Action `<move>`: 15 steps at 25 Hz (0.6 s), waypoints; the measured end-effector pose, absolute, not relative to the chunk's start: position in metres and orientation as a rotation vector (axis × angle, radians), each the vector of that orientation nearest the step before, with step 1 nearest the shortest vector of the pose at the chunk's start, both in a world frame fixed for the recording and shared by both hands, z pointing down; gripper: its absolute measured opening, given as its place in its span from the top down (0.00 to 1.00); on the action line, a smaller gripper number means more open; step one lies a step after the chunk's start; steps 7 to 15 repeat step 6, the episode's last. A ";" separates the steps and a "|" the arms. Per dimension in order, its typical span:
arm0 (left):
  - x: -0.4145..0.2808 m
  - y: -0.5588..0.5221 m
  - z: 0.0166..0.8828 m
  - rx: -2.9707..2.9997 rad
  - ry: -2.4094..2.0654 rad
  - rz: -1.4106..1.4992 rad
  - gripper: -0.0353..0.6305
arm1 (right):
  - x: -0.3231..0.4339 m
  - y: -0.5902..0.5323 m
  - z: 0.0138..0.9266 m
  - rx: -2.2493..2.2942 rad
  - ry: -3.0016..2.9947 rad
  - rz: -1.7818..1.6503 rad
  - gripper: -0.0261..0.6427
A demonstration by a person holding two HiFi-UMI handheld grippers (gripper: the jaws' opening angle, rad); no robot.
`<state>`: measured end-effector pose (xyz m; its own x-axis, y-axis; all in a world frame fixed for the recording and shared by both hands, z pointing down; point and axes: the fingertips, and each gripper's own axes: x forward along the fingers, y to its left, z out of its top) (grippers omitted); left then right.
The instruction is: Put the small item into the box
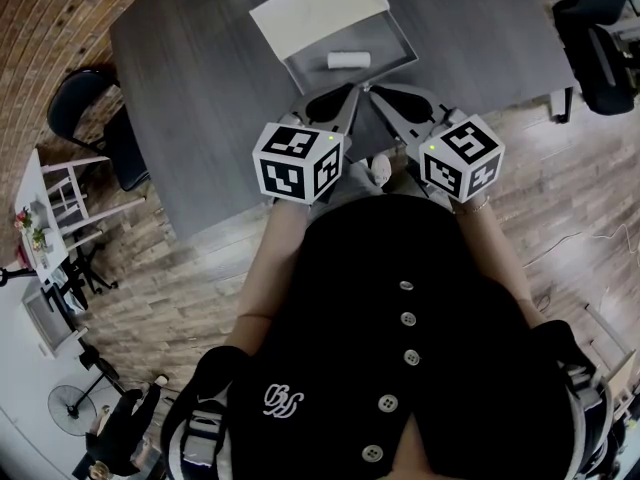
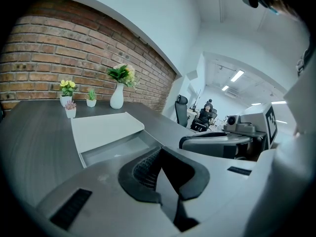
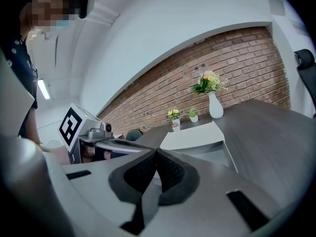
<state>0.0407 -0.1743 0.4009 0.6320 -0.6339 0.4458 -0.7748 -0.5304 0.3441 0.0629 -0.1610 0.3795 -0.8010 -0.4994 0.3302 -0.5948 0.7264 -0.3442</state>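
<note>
The small item [image 1: 348, 60], seemingly a white roll, lies inside the open box [image 1: 385, 36] toward the bench's [image 1: 200, 98] far edge. The left gripper [image 1: 346, 96] and right gripper [image 1: 384, 98] hover side by side over the near edge, each with jaws pressed together on nothing.

We see a dark grey table top [image 1: 200, 88], matt with fine wood grain, and a pale grey box [image 1: 392, 40], smooth and matt. The left gripper [image 2: 159, 149] looks like smooth grey plastic with black ribbed pads [image 2: 145, 169], rubbery. The red brick wall [image 2: 74, 58] looks rough.
</note>
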 end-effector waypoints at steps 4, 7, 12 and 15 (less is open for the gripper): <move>0.040 -0.174 0.401 2.344 -1.099 0.365 0.93 | 0.063 -0.162 0.380 0.890 -2.716 0.662 0.96; 0.040 -0.173 0.401 2.348 -1.096 0.372 0.93 | 0.064 -0.162 0.380 0.900 -2.713 0.660 0.96; 0.040 -0.173 0.401 2.348 -1.096 0.372 0.93 | 0.064 -0.162 0.380 0.900 -2.713 0.660 0.96; 0.040 -0.173 0.401 2.348 -1.096 0.372 0.93 | 0.064 -0.162 0.380 0.900 -2.713 0.660 0.96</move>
